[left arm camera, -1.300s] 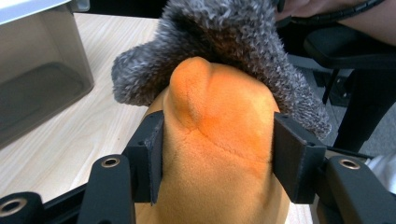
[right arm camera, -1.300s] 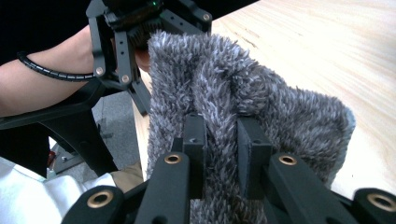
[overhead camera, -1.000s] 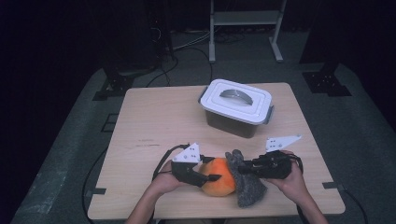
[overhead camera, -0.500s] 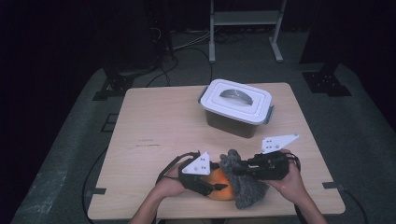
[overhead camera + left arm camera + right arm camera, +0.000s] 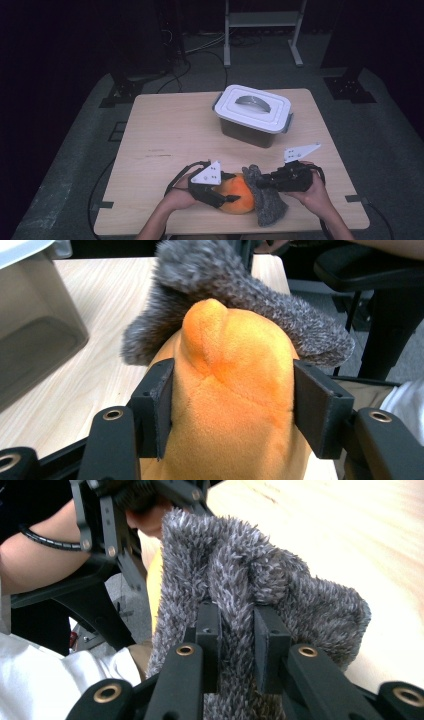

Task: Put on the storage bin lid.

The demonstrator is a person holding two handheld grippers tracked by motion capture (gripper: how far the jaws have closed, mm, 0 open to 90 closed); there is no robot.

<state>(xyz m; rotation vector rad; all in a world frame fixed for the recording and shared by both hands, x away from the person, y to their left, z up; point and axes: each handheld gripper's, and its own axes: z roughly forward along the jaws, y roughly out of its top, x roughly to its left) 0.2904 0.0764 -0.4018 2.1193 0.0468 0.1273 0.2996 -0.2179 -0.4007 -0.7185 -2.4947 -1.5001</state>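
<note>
Orange plush toy (image 5: 230, 405) clamped across its width by left gripper (image 5: 220, 192); jaws dent fabric on both sides. Grey fuzzy cloth (image 5: 260, 585) pinched in fold by right gripper (image 5: 265, 182), jaws nearly together. Both at table's (image 5: 165, 135) 6 o'clock edge, cloth touching toy at toy's 3 o'clock. Judgement: both soft, light, compressible, not fragile; pile gives good friction. Hold toy at mid-body; hold cloth by thick fold, not loose edge. Lidded plastic box (image 5: 252, 112) at 12 o'clock, well apart.

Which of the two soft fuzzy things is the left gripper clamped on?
The orange plush ball: the left gripper squeezes it between both jaws. The grey fuzzy cloth draped against it is pinched by the right gripper.
</note>
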